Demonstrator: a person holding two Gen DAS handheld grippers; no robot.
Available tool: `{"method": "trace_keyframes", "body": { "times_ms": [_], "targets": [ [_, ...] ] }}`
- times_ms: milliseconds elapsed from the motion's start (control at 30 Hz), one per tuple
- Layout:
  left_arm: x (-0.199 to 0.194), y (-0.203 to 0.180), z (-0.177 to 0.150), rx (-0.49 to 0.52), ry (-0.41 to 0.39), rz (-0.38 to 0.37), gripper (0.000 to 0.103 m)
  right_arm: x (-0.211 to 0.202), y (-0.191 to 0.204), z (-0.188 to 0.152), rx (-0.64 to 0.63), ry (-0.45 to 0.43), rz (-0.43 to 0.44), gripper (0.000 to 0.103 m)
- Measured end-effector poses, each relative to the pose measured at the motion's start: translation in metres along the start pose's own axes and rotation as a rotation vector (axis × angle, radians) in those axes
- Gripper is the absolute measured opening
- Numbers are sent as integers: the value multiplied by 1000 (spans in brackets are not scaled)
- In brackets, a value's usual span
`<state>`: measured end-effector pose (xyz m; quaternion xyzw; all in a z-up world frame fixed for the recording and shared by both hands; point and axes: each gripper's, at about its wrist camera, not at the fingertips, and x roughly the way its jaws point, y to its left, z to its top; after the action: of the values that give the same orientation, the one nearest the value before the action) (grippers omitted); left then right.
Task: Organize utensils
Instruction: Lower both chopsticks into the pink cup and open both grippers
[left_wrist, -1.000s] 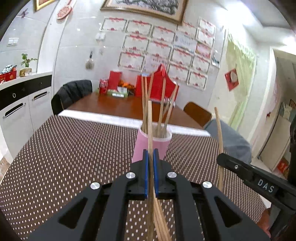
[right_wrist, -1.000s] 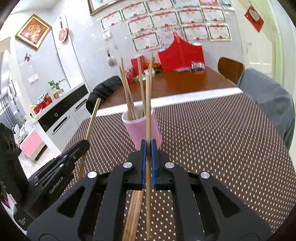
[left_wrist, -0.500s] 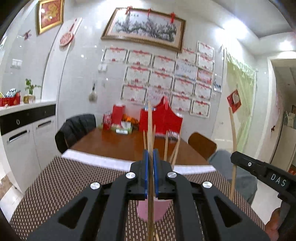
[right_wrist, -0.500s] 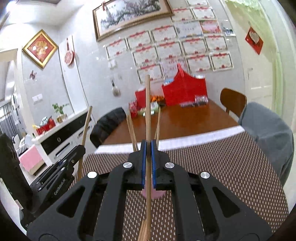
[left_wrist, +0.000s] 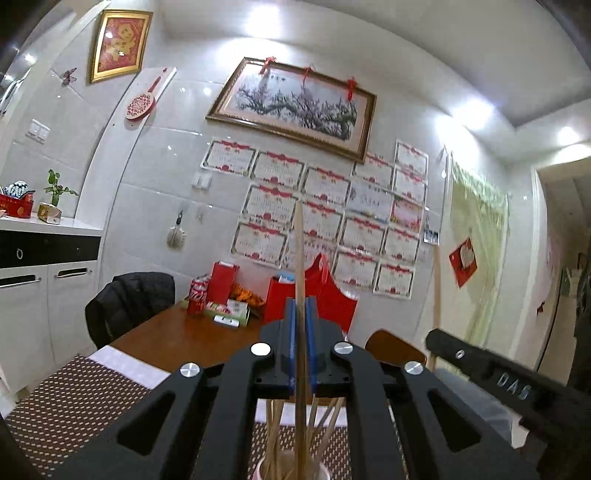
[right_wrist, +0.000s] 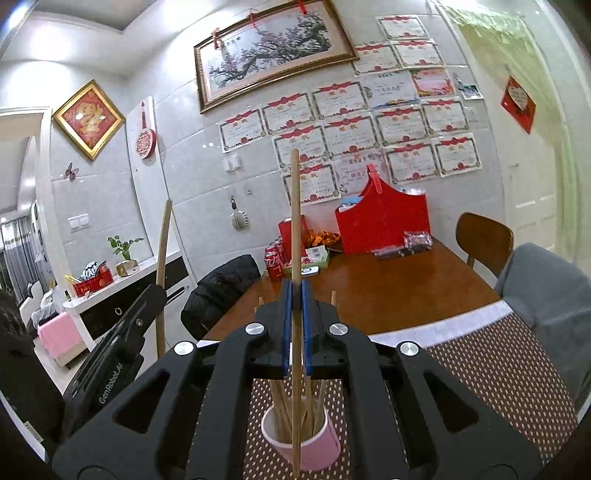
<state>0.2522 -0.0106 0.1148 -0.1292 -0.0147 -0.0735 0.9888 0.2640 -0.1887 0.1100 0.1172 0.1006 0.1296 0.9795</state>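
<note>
My left gripper (left_wrist: 301, 310) is shut on one upright wooden chopstick (left_wrist: 300, 258), held above a pink cup (left_wrist: 325, 470) with several chopsticks in it. My right gripper (right_wrist: 295, 291) is shut on another upright chopstick (right_wrist: 294, 206), and its lower end hangs in front of the same pink cup (right_wrist: 325, 443). The right gripper shows at the right of the left wrist view (left_wrist: 436, 334) and the left gripper at the left of the right wrist view (right_wrist: 157, 291), each with its chopstick.
The cup stands on a brown dotted tablecloth (right_wrist: 498, 369). Behind it is a wooden table (right_wrist: 388, 284) with red boxes and cans. A dark jacket hangs on a chair (right_wrist: 221, 288), a grey chair (right_wrist: 546, 295) stands at right, and a white cabinet (left_wrist: 37, 295) at left.
Both grippers have risen and tilted upward with their chopsticks. The cup has dropped from mid-frame to the bottom of both views and more of the wall shows.
</note>
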Motion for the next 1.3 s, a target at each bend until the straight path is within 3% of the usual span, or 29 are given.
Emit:
{"method": "trace_keyframes", "body": {
  "times_ms": [133, 433, 767, 1033, 1300],
  "targets": [
    [21, -2, -11, 2, -19, -6, 6, 16, 1, -3, -46, -25, 36, 6],
    [60, 0, -46, 41, -69, -11, 6, 61, -17, -17, -34, 12, 77, 6],
    [90, 13, -72, 39, 0, 25, 6, 87, -28, -39, 1, 61, 118, 6],
    [82, 8, -89, 140, 10, 31, 6, 92, -34, -53, -6, 110, 101, 6],
    [74, 16, -107, 184, 89, 44, 6, 96, -40, -70, 2, 185, 92, 6]
  ]
}}
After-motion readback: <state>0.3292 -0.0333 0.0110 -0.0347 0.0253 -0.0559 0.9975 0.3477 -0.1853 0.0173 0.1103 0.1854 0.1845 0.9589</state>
